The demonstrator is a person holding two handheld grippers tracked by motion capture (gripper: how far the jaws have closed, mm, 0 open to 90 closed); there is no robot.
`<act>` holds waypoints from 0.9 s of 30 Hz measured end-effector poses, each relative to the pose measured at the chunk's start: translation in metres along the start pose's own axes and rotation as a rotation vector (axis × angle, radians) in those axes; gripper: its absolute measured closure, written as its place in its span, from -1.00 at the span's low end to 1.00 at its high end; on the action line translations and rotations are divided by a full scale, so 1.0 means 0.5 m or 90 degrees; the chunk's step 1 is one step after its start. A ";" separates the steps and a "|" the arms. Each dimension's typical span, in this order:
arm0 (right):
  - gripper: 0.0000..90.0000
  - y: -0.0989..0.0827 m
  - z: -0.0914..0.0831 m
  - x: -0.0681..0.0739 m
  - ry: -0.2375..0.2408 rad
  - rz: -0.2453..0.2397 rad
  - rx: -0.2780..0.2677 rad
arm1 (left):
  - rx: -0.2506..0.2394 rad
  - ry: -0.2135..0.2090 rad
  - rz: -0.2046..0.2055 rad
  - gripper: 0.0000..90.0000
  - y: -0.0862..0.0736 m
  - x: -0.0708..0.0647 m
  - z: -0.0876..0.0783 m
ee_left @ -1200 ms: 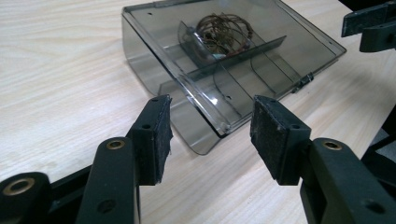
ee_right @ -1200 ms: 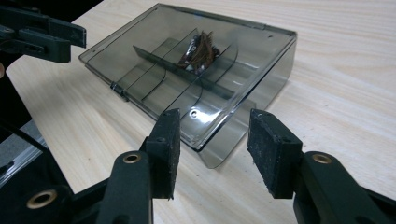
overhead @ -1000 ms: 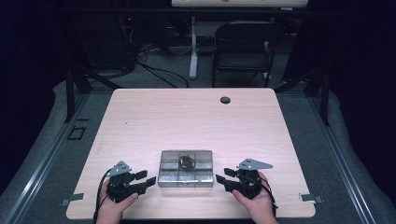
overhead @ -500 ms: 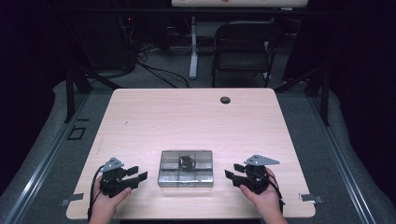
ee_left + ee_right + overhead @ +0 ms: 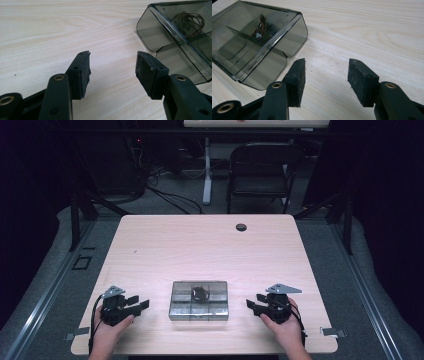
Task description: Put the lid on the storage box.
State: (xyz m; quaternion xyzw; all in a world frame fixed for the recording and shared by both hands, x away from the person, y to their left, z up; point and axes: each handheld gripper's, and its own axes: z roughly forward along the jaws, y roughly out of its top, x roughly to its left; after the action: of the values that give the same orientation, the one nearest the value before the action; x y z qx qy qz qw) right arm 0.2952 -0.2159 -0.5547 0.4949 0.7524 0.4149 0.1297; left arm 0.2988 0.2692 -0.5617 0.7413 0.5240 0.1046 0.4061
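while grippers gape, box between

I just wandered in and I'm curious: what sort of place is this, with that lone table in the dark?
Probably a lab or recording room rather than a home: a bare wooden table on grey carpet, a folding chair behind it, loose cables across the floor, and dark surroundings.

Your smoky clear plastic compartment box runs off the top and right edges in the left gripper view, and off the left edge in the right gripper view. The small dark tangled item inside is too small to ID from the high view and hazy thru the tinted walls.
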 end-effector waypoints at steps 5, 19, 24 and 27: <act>0.03 -0.003 0.011 0.006 -0.006 -0.012 0.011 | 0.014 -0.003 0.001 0.00 -0.002 -0.002 0.007; 0.01 -0.005 0.016 0.005 -0.011 0.000 0.010 | 0.021 -0.013 -0.001 0.00 -0.005 -0.005 0.016; 0.00 -0.005 0.016 0.006 -0.010 -0.001 0.010 | 0.025 -0.012 -0.001 0.00 -0.004 -0.008 0.016; 0.00 -0.005 0.016 0.007 -0.011 0.000 0.010 | 0.024 -0.014 0.001 -0.01 -0.005 -0.009 0.017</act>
State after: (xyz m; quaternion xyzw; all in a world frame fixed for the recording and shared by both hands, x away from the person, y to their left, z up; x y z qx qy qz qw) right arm 0.2970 -0.2095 -0.5610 0.4995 0.7545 0.4046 0.1325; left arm 0.2999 0.2614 -0.5675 0.7506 0.5207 0.0869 0.3975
